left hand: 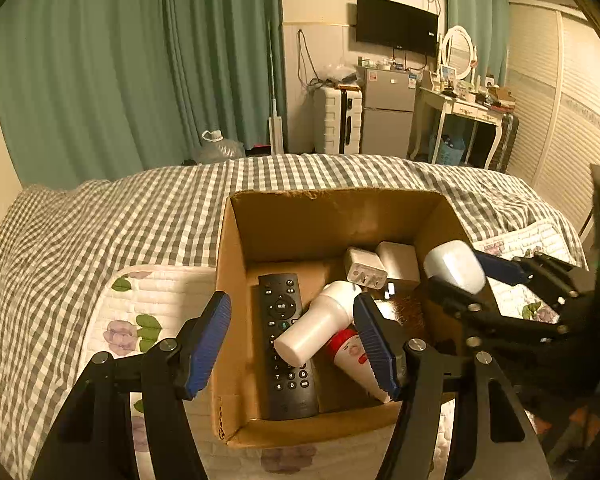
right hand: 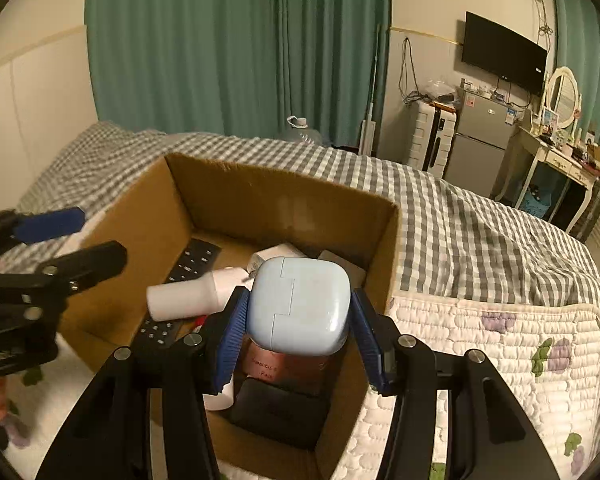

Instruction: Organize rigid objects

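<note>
Mostly done: remote [left hand: 286, 344], white bottle [left hand: 320, 322] and chargers [left hand: 366, 268] already lie in the cardboard box [left hand: 324, 208] on the bed [left hand: 100, 224]. My right tongs [right hand: 298, 320] grip the pale blue case [right hand: 300, 304] over the box's right edge; left tongs [left hand: 294, 344] spread wide, empty

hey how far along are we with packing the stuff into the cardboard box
Mostly done, it seems. The cardboard box already holds the black remote, a white bottle, two white chargers and a Santa-print cone. In hand: the right tongs hold a pale blue case above the box, not yet set down. The left tongs are open and empty. No loose items show on the bed.
</note>
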`<state>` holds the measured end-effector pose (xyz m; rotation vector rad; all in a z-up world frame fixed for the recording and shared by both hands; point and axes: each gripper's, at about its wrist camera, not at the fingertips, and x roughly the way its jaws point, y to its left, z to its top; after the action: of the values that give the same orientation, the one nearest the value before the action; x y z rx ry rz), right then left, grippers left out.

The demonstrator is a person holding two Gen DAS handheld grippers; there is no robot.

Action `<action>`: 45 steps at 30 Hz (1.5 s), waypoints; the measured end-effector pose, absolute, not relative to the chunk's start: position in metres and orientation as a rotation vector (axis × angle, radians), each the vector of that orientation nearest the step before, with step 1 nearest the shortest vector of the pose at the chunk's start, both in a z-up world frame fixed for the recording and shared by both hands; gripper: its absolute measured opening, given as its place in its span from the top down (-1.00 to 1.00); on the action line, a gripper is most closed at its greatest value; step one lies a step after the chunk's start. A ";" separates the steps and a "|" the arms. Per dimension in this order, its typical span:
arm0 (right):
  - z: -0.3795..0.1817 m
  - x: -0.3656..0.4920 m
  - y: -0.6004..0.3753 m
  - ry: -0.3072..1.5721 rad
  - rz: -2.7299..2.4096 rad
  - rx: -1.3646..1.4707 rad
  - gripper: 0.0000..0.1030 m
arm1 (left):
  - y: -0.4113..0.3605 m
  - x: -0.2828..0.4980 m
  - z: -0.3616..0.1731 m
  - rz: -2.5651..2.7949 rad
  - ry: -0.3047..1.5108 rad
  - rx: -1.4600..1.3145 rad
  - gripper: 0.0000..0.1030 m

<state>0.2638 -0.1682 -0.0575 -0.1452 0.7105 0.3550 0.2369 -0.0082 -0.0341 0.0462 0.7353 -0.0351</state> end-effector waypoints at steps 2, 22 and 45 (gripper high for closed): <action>-0.063 0.268 -0.166 0.716 0.348 -0.145 0.01 | -0.006 0.237 -0.038 -0.037 0.737 0.042 -0.29; -0.001 0.219 -0.210 0.604 0.287 -0.017 -0.29 | -0.026 0.194 0.013 -0.039 0.635 0.052 -0.30; 0.073 0.065 -0.224 0.265 0.149 0.040 -1.00 | -0.007 0.062 0.061 0.056 0.239 -0.039 -0.61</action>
<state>0.0651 -0.2238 0.0729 0.0401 0.2652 0.1487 0.0620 -0.0066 0.0612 -0.0393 0.2388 0.0560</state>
